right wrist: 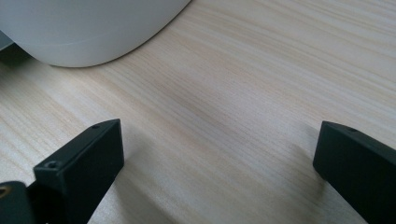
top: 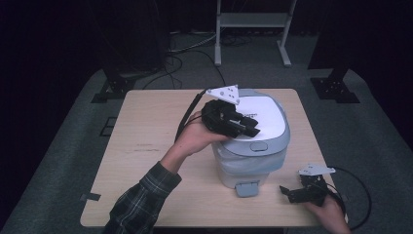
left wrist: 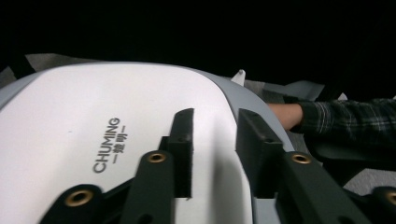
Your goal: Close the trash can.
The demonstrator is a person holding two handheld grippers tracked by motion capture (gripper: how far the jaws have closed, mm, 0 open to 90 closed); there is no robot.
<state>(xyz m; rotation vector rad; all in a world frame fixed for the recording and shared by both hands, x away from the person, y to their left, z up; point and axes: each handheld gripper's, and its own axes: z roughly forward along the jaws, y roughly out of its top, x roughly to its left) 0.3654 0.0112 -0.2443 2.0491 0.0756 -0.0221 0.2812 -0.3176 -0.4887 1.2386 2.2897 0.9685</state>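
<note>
A white pedal bin (top: 246,165) is standing right of centre on the table (top: 146,161), its grey foot pedal (top: 247,188) facing the near edge. Its lid (top: 265,119), white on top with a grey rim, is lying shut, and the left gripper view is showing the word CHUMING printed on it (left wrist: 107,144). The left gripper (top: 243,126) is resting on the near left part of the lid, held by a hand (top: 197,136) reaching from a plaid sleeve (top: 141,200); its jaws are standing a little apart with nothing between them, their tips lying over the lid's white top (left wrist: 70,140) near the grey rim. The right gripper (top: 292,194) is sitting low over the table's near right corner, just right of the bin, held by the other hand (top: 328,212). In the right gripper view its jaws are spreading wide over bare wood (right wrist: 224,107), gripping nothing, with the bin's white wall (right wrist: 88,28) rising at the far left.
</note>
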